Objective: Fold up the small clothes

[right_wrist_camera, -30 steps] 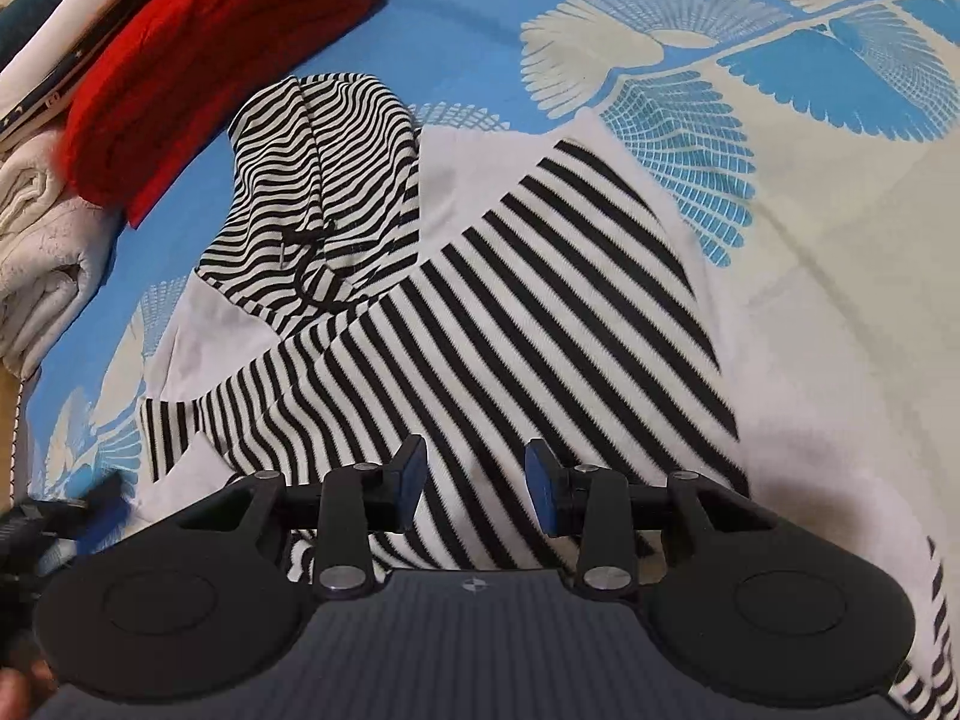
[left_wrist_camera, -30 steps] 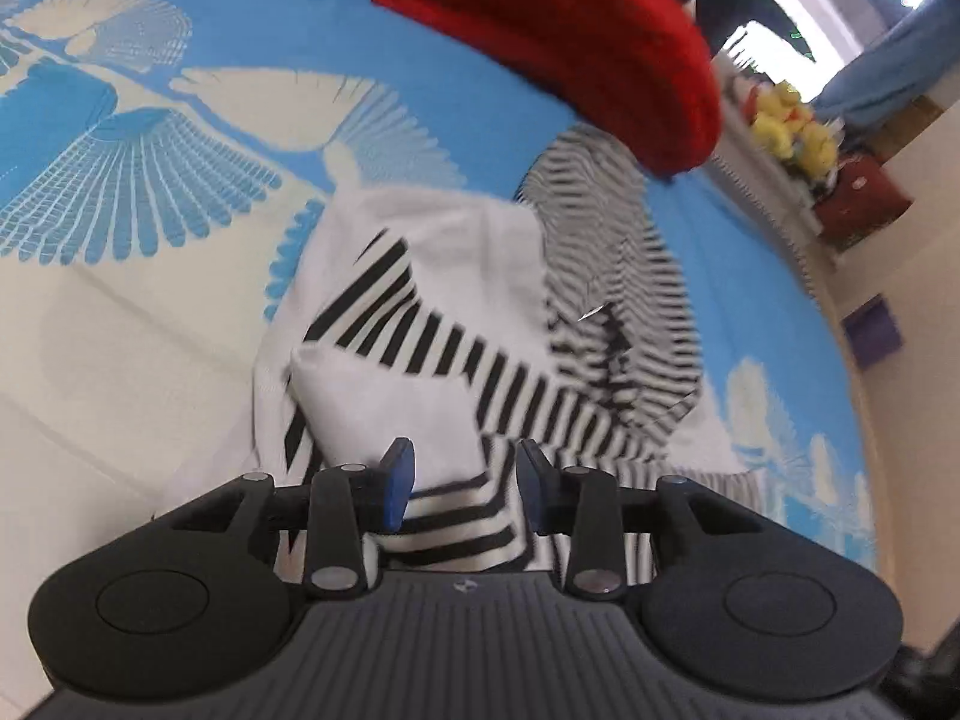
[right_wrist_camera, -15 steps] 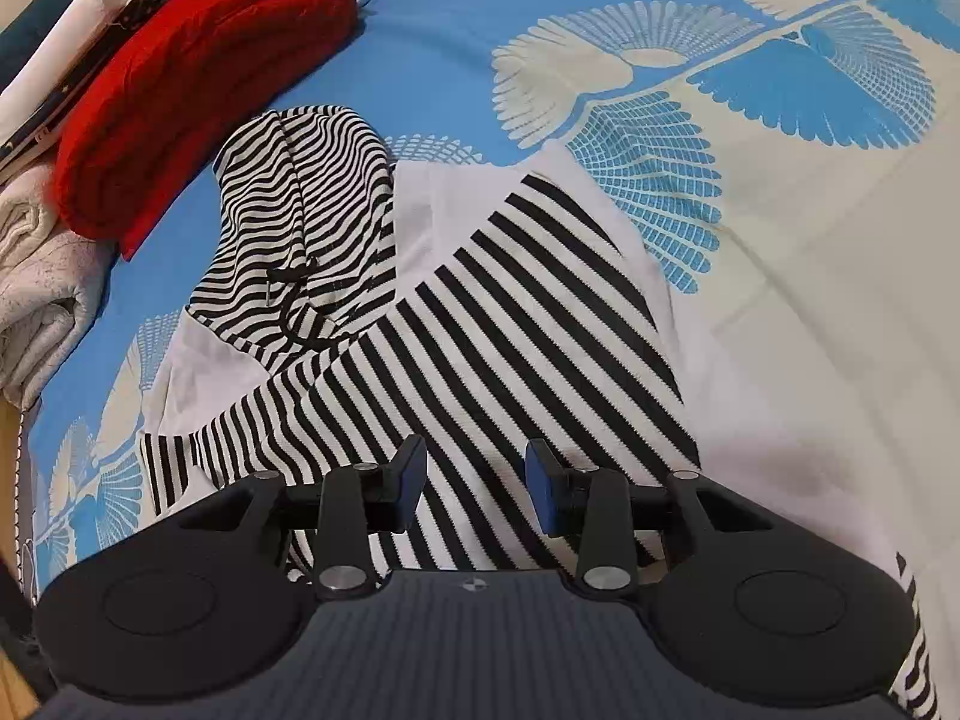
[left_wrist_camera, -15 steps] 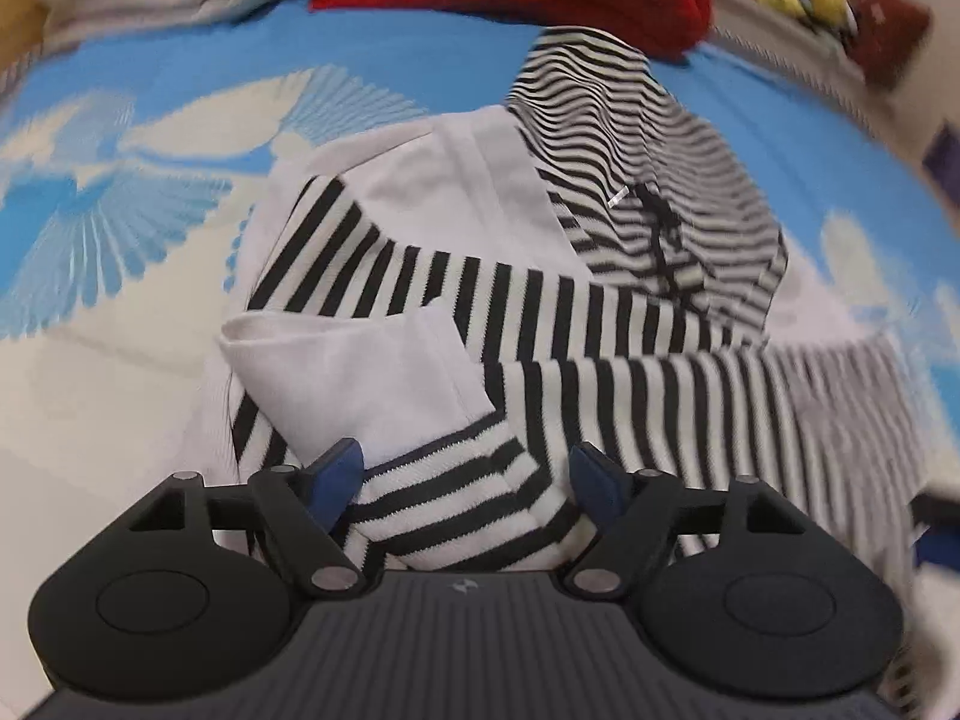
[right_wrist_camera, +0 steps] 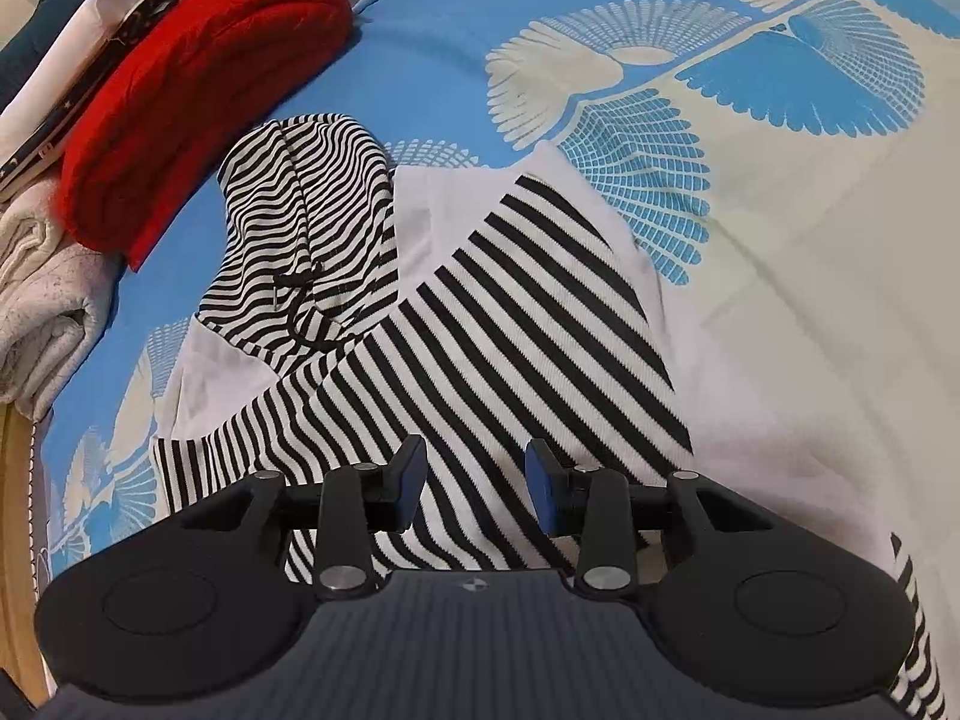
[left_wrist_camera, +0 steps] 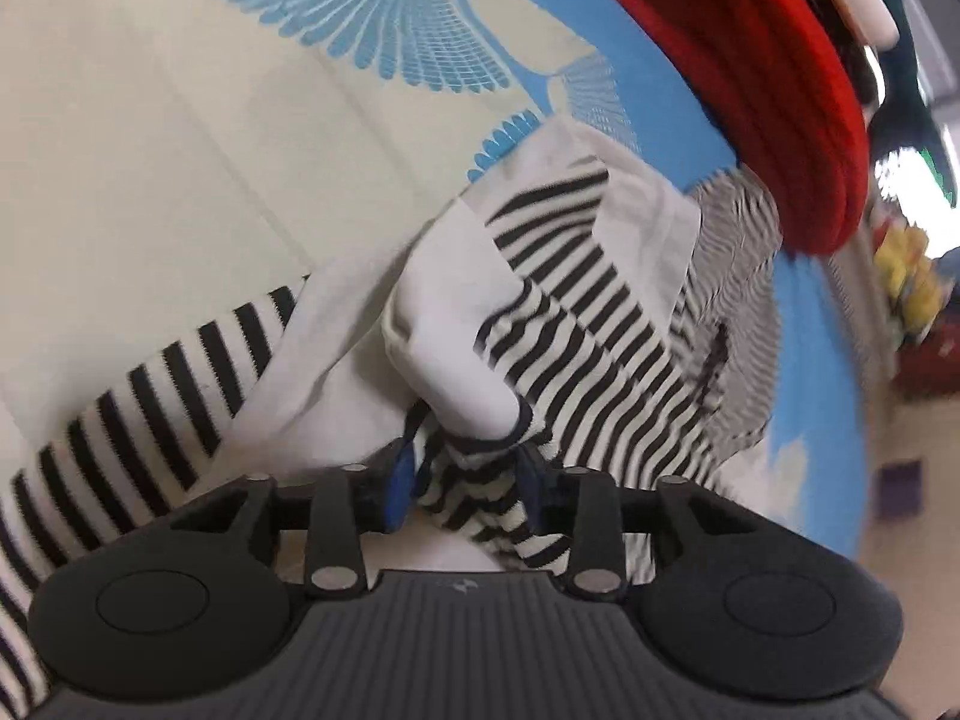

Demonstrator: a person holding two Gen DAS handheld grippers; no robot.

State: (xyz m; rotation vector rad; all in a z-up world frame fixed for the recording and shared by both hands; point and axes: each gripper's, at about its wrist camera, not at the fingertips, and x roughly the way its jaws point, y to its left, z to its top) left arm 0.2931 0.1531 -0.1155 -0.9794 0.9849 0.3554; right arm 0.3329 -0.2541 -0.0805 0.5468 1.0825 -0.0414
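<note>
**Currently: left gripper pinching the striped cuff, right gripper idle over the body**

Left gripper (left_wrist_camera: 465, 483): jaws have just been closing, and the striped sleeve cuff (left_wrist_camera: 480, 498) sits bunched between the blue pads (left_wrist_camera: 401, 480). Fabric fills the gap and lifts off the bed around the pads, so it reads as a grip on the cuff. The white sleeve panel (left_wrist_camera: 456, 324) folds up just beyond the jaws. The view is motion-blurred, especially on the right.

Right gripper (right_wrist_camera: 474, 483): jaws partly apart, hovering over the near edge of the hoodie (right_wrist_camera: 510, 324). Striped fabric shows through the gap, but the pads are not pressing on it, so nothing is held.

Hoodie: black-and-white striped with white panels, lying on the blue and cream bedsheet (right_wrist_camera: 810, 252). The fine-striped hood (right_wrist_camera: 312, 204) points to the far left, with its dark drawstring (right_wrist_camera: 297, 300) on top. The broad-striped body runs toward the near right.

Far left: a folded red knit (right_wrist_camera: 198, 66) just beyond the hood. A folded grey-white garment (right_wrist_camera: 42, 300) lies beside it at the left edge.
</note>
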